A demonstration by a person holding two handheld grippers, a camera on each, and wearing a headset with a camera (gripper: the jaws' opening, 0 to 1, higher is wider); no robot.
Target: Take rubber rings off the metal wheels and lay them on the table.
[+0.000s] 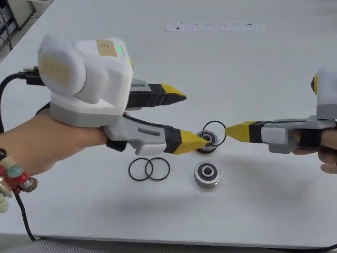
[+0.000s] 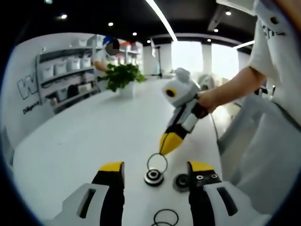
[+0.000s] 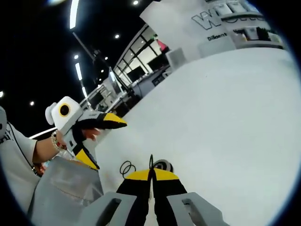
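Observation:
Two metal wheels lie on the white table: one (image 1: 209, 139) between the gripper tips, the other (image 1: 206, 174) nearer me. My right gripper (image 1: 228, 132) comes in from the right, shut on a black rubber ring (image 1: 214, 123) that stands tilted up with its lower edge by the far wheel (image 2: 154, 177). The same ring (image 3: 151, 161) shows edge-on above the shut right gripper (image 3: 151, 173). My left gripper (image 1: 195, 118) is open, its lower jaw tip resting against the far wheel's left side. Two loose rings (image 1: 149, 169) lie overlapping on the table.
A white power strip (image 1: 213, 25) lies at the table's far edge. A potted plant (image 2: 121, 75) stands farther down the table, with shelves behind it. The left gripper's black cable (image 1: 10, 84) trails off the left side.

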